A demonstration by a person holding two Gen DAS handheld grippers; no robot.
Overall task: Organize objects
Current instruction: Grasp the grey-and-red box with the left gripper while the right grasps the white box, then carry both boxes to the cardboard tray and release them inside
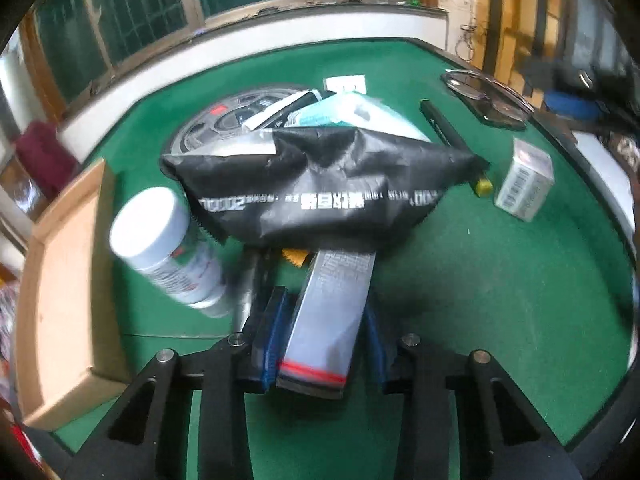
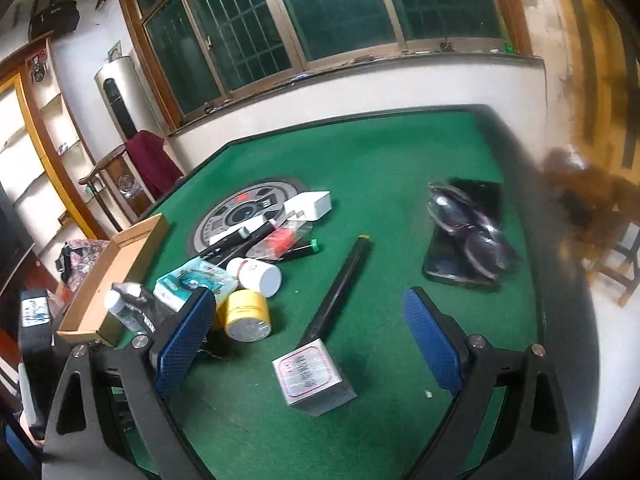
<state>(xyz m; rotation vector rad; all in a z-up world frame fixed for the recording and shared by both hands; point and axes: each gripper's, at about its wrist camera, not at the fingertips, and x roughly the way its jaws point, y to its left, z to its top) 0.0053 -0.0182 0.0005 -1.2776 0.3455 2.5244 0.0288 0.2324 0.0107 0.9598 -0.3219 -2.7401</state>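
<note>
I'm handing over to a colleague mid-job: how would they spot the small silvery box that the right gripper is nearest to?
Start at the green felt table and find the long black stick with a yellow tip lying across its middle. At the stick's near end, between the open right gripper fingers, stands the small silvery carton. It alone has a red-bordered white top label.

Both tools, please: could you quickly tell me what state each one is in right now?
Left tool: closed on the black pouch, gripping its silver end.
Right tool: open, holding nothing; the small box sits on the table between its fingers.
</note>
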